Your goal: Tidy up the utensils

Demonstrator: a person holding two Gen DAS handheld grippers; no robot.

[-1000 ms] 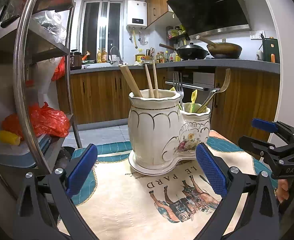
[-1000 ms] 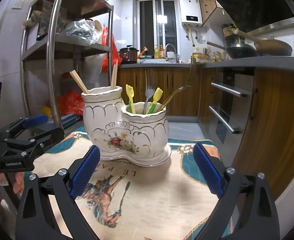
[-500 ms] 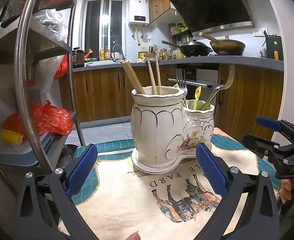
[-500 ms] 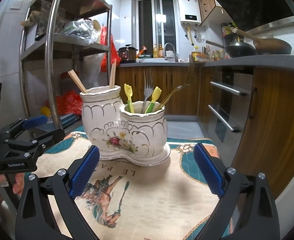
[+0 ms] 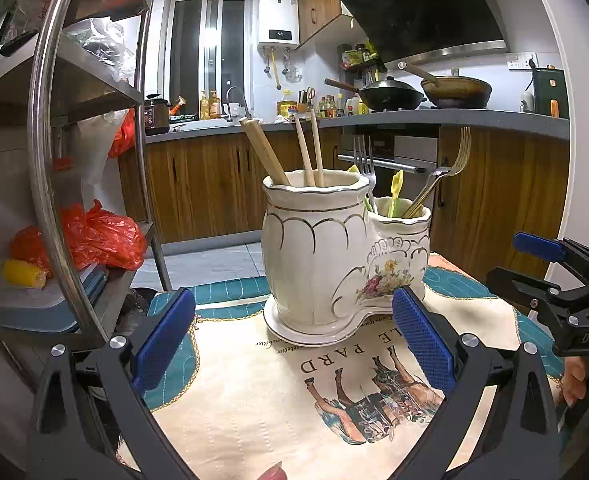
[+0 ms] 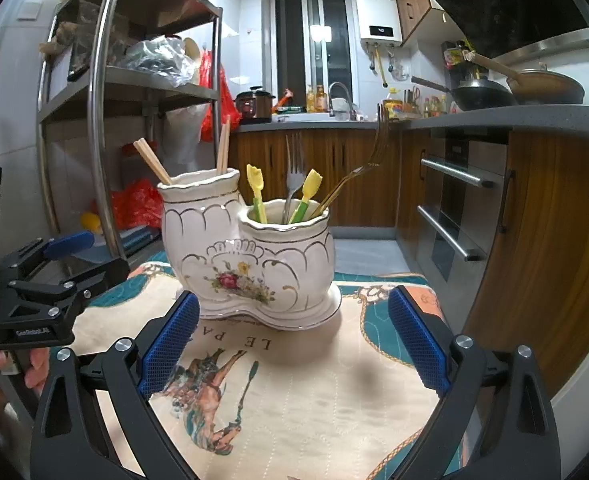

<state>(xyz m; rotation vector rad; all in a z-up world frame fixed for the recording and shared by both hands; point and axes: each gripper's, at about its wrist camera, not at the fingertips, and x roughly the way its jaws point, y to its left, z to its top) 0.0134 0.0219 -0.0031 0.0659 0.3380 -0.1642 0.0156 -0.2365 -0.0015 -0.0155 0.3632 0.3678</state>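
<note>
Both my left fingers and right fingers gape empty; the ceramic holder looks heavy, slick, fragile, so I'd pinch a fork by its stem.

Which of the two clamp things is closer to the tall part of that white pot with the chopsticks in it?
Left. The left gripper faces the tall compartment; the right gripper faces the shorter compartment.
</note>
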